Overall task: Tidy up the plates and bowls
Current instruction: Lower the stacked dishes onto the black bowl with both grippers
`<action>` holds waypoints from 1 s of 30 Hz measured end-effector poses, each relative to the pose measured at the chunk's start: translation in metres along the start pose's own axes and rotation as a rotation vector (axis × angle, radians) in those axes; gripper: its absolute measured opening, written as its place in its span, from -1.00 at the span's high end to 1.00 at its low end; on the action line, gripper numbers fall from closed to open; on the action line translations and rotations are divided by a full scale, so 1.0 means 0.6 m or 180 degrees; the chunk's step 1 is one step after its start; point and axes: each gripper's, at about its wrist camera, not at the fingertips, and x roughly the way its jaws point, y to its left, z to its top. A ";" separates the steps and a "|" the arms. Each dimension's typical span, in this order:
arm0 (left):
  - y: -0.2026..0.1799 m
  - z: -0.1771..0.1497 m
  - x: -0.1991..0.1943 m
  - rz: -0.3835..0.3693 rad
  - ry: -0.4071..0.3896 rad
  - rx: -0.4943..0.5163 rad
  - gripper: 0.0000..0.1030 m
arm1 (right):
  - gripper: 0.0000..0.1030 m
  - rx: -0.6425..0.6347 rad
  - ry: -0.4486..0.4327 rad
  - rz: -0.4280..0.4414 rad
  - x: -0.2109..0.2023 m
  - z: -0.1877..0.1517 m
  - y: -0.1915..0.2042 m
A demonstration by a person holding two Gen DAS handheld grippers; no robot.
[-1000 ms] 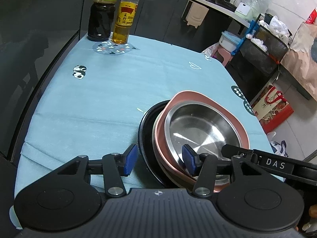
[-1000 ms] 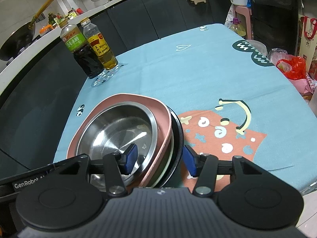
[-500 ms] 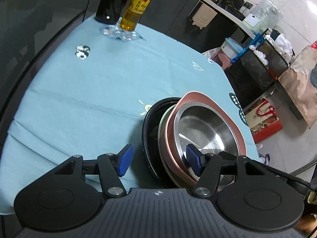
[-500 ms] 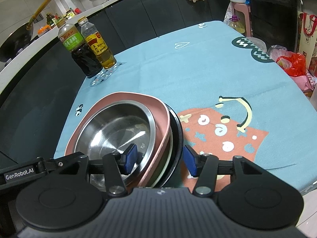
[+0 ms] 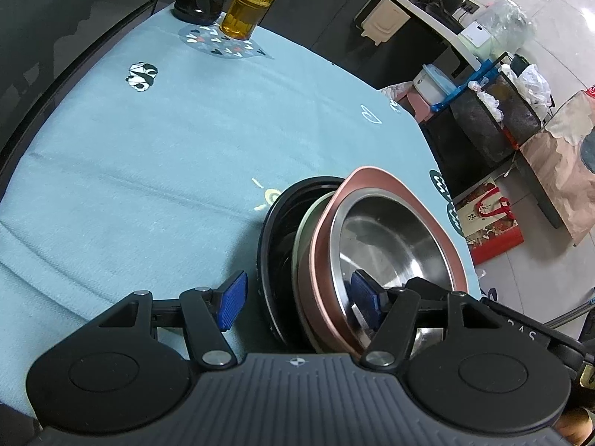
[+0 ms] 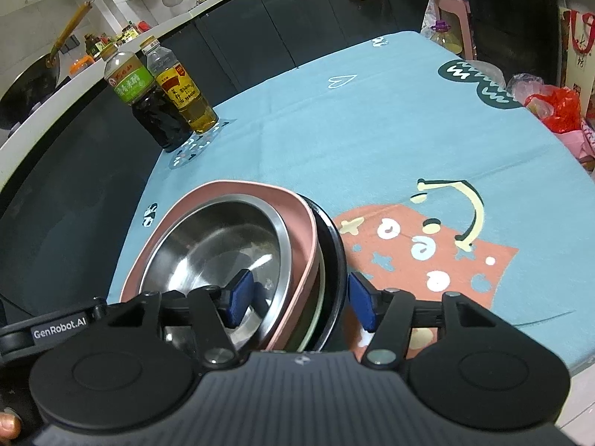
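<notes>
A stack of dishes stands on the light-blue tablecloth (image 5: 148,148) near its front edge. A steel bowl (image 5: 394,238) (image 6: 212,245) sits in a pink bowl (image 5: 375,173) (image 6: 260,187), over a pale dish and a black plate (image 5: 271,230) (image 6: 336,245). My left gripper (image 5: 299,297) is open astride the stack's left rim, one pad outside the black plate and one inside the steel bowl. My right gripper (image 6: 300,301) straddles the right rim the same way. Its jaws are opening, and its pads stand off the dishes.
A dark soy sauce bottle (image 6: 148,107) and a yellow oil bottle (image 6: 186,93) (image 5: 256,3) stand at the table's far corner. Black cabinets and a counter lie behind. Bags (image 5: 491,223) and a bin sit on the floor to the right of the table.
Both grippers' jaws have spread wider around the stack's rims. The left gripper has rolled and sunk a little. The stack has stayed in place.
</notes>
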 end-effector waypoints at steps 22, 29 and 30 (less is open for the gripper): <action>-0.033 -0.008 0.005 0.0008 -0.0149 0.0394 -0.20 | 0.10 -0.0202 -0.0011 0.0058 0.001 0.007 0.006; -0.036 0.000 0.005 -0.0014 -0.0200 0.0426 -0.19 | 0.10 -0.0228 -0.0039 0.0041 -0.002 0.014 0.010; -0.037 0.003 0.005 -0.0016 -0.0211 0.0429 -0.19 | 0.10 -0.0232 -0.0043 0.0040 -0.002 0.016 0.010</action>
